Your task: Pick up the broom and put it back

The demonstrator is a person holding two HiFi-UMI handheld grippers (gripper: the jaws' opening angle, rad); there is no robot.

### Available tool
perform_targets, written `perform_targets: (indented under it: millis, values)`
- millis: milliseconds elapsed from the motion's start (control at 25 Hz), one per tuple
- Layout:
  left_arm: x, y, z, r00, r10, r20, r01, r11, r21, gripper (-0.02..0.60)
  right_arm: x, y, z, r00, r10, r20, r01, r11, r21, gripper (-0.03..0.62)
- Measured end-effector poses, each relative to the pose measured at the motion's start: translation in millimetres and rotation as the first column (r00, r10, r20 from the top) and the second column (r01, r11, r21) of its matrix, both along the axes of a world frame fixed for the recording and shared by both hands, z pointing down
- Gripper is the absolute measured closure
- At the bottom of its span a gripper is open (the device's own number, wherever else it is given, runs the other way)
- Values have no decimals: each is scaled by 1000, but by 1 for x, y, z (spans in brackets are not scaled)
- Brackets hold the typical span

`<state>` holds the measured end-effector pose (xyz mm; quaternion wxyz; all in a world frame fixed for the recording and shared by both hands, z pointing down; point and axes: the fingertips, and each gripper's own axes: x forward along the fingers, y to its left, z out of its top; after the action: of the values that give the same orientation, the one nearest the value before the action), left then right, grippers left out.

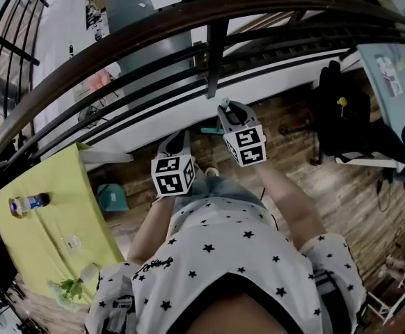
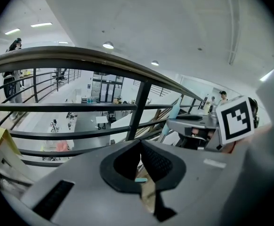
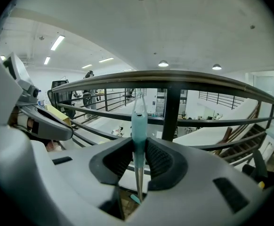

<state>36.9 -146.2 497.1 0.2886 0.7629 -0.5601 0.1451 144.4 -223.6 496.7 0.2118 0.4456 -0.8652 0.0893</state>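
The broom's handle stands upright, with a pale teal grip [image 3: 138,126] on top and a thin metal shaft [image 3: 139,182] below it. My right gripper [image 3: 139,150] is shut on the grip, close to the dark railing [image 3: 174,76]. In the head view the teal top [image 1: 224,104] pokes out of the right gripper [image 1: 229,114]. A teal part of the broom [image 1: 208,129] shows near the floor beneath. My left gripper [image 1: 177,145] hangs just left of it. Its jaws [image 2: 140,147] meet at the tips with nothing between them.
The curved railing [image 1: 209,26] with a dark post [image 1: 215,58] runs right in front of me, with an open drop beyond. A yellow-green table [image 1: 56,207] with a bottle [image 1: 27,203] is at my left. A teal bin [image 1: 112,197] sits beside it, and a black chair [image 1: 342,117] is at the right.
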Motion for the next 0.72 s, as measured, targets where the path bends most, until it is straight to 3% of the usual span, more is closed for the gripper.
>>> perform_targets:
  millis: [720]
  values:
    - [14,-27,41,1000,21,-6,-21,997,-76,571,27,-43,59,998,58,-24,-59,996,-59,516]
